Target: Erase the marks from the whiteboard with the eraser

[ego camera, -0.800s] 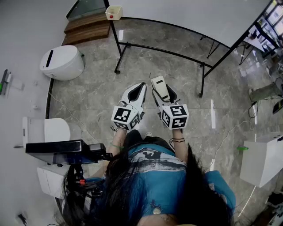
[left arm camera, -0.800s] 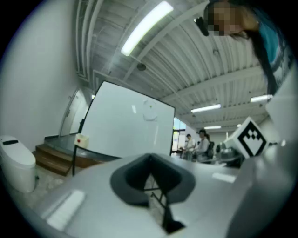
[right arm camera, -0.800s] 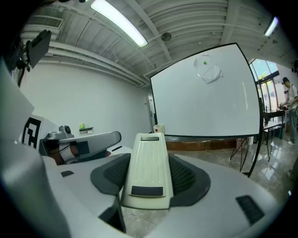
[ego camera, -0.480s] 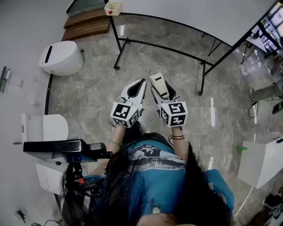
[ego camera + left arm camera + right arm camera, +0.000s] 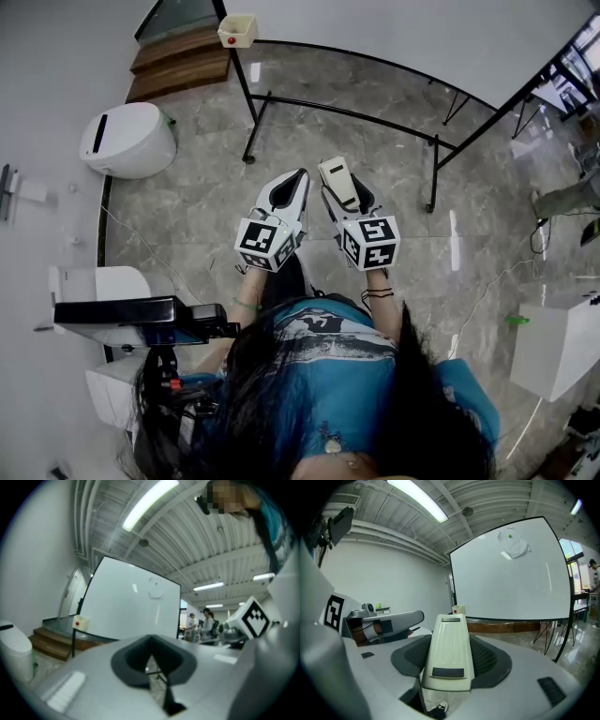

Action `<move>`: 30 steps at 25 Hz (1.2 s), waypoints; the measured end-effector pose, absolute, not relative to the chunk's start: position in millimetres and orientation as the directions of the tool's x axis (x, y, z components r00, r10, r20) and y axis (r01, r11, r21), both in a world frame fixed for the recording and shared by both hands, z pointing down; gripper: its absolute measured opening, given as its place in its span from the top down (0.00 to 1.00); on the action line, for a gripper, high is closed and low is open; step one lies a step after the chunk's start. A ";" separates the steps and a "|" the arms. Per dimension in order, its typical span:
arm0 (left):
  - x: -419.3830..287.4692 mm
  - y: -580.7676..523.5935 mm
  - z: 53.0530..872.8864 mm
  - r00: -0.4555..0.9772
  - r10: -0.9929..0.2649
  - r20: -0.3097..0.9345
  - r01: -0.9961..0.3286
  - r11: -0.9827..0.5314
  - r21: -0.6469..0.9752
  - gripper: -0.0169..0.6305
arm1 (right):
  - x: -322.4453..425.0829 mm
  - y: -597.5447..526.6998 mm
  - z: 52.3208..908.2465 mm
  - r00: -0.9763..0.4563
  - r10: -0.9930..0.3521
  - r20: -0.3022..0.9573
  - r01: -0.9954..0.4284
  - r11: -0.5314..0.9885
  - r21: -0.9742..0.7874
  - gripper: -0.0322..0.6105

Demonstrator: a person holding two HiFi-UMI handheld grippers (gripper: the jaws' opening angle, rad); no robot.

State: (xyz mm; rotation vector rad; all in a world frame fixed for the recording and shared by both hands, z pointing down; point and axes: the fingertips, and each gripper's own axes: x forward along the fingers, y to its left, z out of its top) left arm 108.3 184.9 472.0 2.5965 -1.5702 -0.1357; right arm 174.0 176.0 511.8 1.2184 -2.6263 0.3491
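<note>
The whiteboard (image 5: 511,573) stands upright ahead of me on a black frame, with a faint smudge and a green dot (image 5: 513,545) near its top. In the left gripper view the board (image 5: 131,606) shows a faint curved mark (image 5: 155,587). My right gripper (image 5: 449,667) is shut on a cream eraser (image 5: 449,651), which points at the board. From above, the eraser (image 5: 337,183) sticks out past the right gripper (image 5: 345,195). Beside it, my left gripper (image 5: 298,178) is shut and holds nothing. Both grippers hang well short of the board.
A small cream box with a red dot (image 5: 237,30) hangs at the board's left corner. The stand's black legs (image 5: 251,122) rest on the marble floor. A white rounded unit (image 5: 128,139), wooden steps (image 5: 183,61) and a black device (image 5: 141,322) are left; a white cabinet (image 5: 558,342) right.
The head view has shifted slightly. Both grippers keep the same pose side by side, with the eraser still held in the right one.
</note>
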 end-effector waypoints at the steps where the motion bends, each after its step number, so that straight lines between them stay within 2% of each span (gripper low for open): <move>1: 101.9 171.7 470.8 0.465 -0.885 -0.024 -0.875 -0.464 0.136 0.97 | 167.5 163.0 510.6 -0.627 -0.718 0.302 -0.772 0.625 -0.116 0.54; 15: -28.4 4.7 453.3 0.510 -0.859 -0.040 -0.850 -0.511 0.128 0.97 | 38.0 3.2 497.4 -0.583 -0.758 0.293 -0.808 0.580 -0.108 0.54; 22: -64.1 -52.0 469.8 0.534 -0.845 -0.016 -0.830 -0.528 0.179 0.97 | 17.4 -50.7 508.7 -0.522 -0.784 0.336 -0.846 0.525 -0.092 0.54; 30: -67.8 -84.3 482.7 0.554 -0.832 0.011 -0.815 -0.540 0.210 0.97 | 20.7 -103.2 490.8 -0.517 -0.796 0.316 -0.849 0.525 -0.065 0.54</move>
